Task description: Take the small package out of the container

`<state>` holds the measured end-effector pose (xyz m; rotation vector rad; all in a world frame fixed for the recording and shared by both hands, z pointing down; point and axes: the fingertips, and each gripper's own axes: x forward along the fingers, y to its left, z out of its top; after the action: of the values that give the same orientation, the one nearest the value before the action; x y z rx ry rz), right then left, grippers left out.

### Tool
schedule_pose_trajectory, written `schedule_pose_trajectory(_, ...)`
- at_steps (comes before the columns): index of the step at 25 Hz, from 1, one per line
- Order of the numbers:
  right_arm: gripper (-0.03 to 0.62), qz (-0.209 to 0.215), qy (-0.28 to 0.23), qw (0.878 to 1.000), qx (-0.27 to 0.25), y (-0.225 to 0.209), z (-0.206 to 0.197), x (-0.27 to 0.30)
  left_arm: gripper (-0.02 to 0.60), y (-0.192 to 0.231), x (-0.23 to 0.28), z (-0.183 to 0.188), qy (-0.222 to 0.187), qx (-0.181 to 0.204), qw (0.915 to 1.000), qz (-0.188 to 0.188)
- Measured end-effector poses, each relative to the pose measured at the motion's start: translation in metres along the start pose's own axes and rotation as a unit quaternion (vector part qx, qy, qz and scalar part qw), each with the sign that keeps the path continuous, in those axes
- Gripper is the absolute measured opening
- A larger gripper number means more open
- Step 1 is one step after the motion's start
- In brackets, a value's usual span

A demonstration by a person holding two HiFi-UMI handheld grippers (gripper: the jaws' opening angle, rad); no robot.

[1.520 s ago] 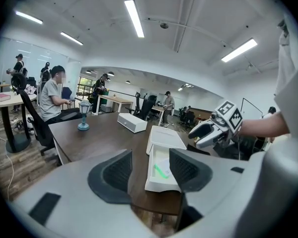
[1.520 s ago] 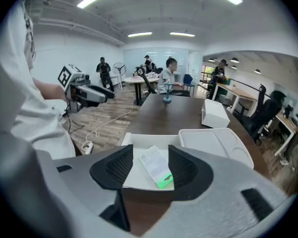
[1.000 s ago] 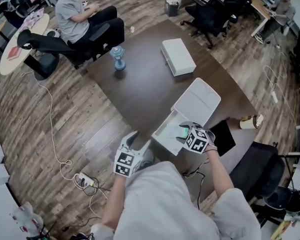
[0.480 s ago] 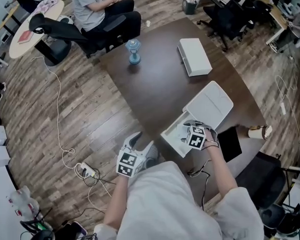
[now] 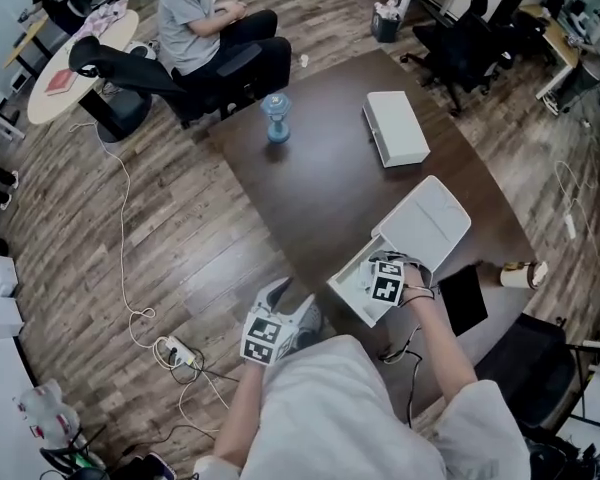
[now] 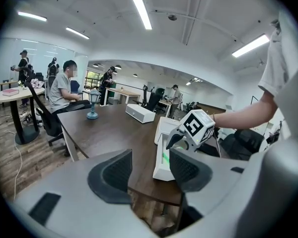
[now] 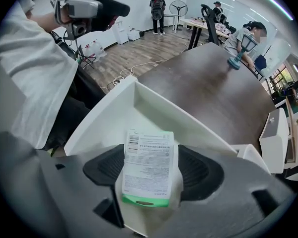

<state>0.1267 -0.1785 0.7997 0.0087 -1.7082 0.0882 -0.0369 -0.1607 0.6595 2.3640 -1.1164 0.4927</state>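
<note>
A white container (image 5: 345,293) stands open at the table's near edge, its lid (image 5: 425,223) tilted back. My right gripper (image 5: 382,266) reaches down into its base. In the right gripper view a small white package with a printed label and a green end (image 7: 149,167) lies on the container's floor (image 7: 114,118) between the two dark pads (image 7: 107,167). The jaws are opening wide and straddle it without pressing. My left gripper (image 5: 280,291) hovers off the table's near-left edge, open and empty (image 6: 150,170), looking toward the container (image 6: 161,170).
On the brown table (image 5: 320,188) farther off stand a closed white box (image 5: 395,128) and a blue lantern-shaped object (image 5: 276,118). A black tablet (image 5: 463,300) and a cup (image 5: 520,273) lie right of the container. A person (image 5: 195,18) sits beyond. Cables (image 5: 170,348) cross the floor.
The right gripper has settled lower into the container's base and now hides the green package in the head view. The left gripper has barely moved.
</note>
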Motion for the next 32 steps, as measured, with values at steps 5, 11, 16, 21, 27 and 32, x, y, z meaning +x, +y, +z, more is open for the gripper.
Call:
schedule_pose_trajectory(5, 0.347, 0.009, 0.024, 1.0, -0.011, 0.004, -0.004, -0.001, 0.227, 0.0, -0.002, 0.008, -0.009, 0.006, 0.9999, 0.009)
schedule_pose_trajectory(11, 0.336, 0.004, 0.028, 0.999, -0.016, 0.005, 0.002, 0.004, 0.213, 0.01, -0.007, 0.014, -0.021, 0.001, 0.9993, 0.031)
schedule_pose_trajectory(16, 0.33, 0.014, -0.004, 1.0, 0.02, 0.005, 0.006, 0.003, 0.212, 0.008, -0.005, 0.01, -0.018, 0.003, 0.9995, 0.026)
schedule_pose_trajectory(21, 0.327, 0.015, -0.013, 0.999, 0.035, 0.004, 0.006, 0.001, 0.212, 0.006, -0.004, 0.009, -0.013, 0.004, 0.9996, 0.023)
schedule_pose_trajectory(27, 0.324, 0.013, -0.029, 0.998, 0.051, 0.004, 0.007, -0.005, 0.21, 0.001, -0.003, 0.008, -0.011, -0.002, 0.9999, 0.011)
schedule_pose_trajectory(32, 0.322, 0.008, -0.043, 0.997, 0.063, 0.001, 0.007, -0.01, 0.209, 0.001, -0.002, 0.01, -0.013, -0.008, 0.9998, 0.01)
